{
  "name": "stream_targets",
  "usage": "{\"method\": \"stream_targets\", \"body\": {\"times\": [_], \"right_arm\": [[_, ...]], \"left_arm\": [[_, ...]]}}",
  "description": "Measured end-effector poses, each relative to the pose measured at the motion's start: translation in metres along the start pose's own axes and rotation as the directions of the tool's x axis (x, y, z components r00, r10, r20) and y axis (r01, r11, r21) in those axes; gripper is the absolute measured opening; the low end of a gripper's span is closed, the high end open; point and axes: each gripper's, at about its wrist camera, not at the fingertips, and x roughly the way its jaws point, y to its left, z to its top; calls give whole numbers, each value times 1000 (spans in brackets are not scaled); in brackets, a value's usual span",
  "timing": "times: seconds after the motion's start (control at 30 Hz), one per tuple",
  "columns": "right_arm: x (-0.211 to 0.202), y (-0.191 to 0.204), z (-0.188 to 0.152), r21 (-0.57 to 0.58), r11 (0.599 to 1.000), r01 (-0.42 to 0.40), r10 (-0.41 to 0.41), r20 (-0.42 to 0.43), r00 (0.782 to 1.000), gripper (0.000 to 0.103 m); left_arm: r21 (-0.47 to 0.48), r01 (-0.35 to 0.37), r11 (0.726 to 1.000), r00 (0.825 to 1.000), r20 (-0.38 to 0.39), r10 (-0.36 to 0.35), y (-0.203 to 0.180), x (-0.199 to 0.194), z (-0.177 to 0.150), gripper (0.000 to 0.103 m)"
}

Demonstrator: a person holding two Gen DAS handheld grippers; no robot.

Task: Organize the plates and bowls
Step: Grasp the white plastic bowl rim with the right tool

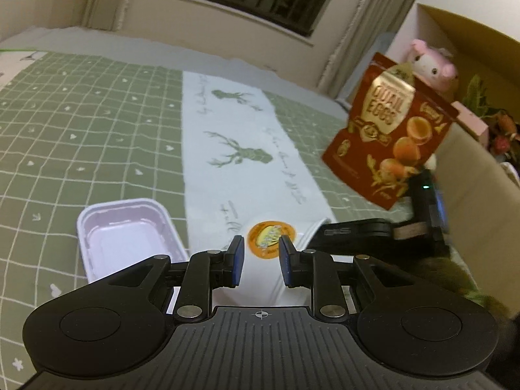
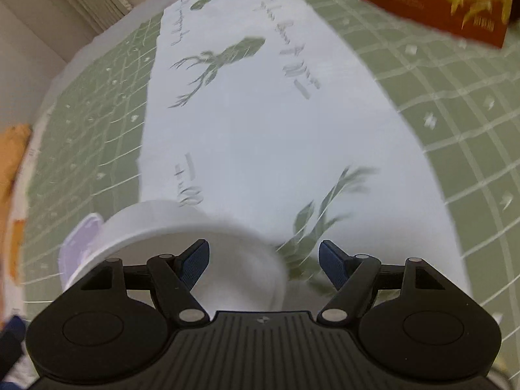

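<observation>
While our left tool (image 1: 259, 260) grips the white bowl (image 1: 276, 269), our empty right tool (image 2: 264, 265), jaws parted, risks knocking it at nine o'clock.

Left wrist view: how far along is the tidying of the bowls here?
Nothing looks stacked yet. The white bowl lies tipped between the left tongs; whether they grip it is unclear. The right tongs stand open near its mouth. Left to do: the lavender tray sits apart on the green cloth.
</observation>
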Motion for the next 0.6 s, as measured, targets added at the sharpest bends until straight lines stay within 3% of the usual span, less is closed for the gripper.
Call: {"method": "stream_targets", "body": {"times": [0.1,0.2,0.4,0.5,0.6], "right_arm": [[-9,-2,-5,60,990,-126,130,-61,990,75],[-29,8,-9,40,982,-182,183,-19,983,75],[-38,27,-11,-77,996,-55,60,63,996,75],[-28,23,-10,-81,997,2,3,65,998,75],[-19,18,-8,-46,999,-3,6,47,999,76]], "left_arm": [[-27,-82,996,997,6,82,11,6,-1,25],[-63,-95,993,995,2,95,21,10,0,25],[-99,-22,995,996,89,31,25,-15,5,25],[-90,-3,996,997,72,9,23,-10,5,25],[-106,-8,994,999,32,12,24,5,3,25]]}}
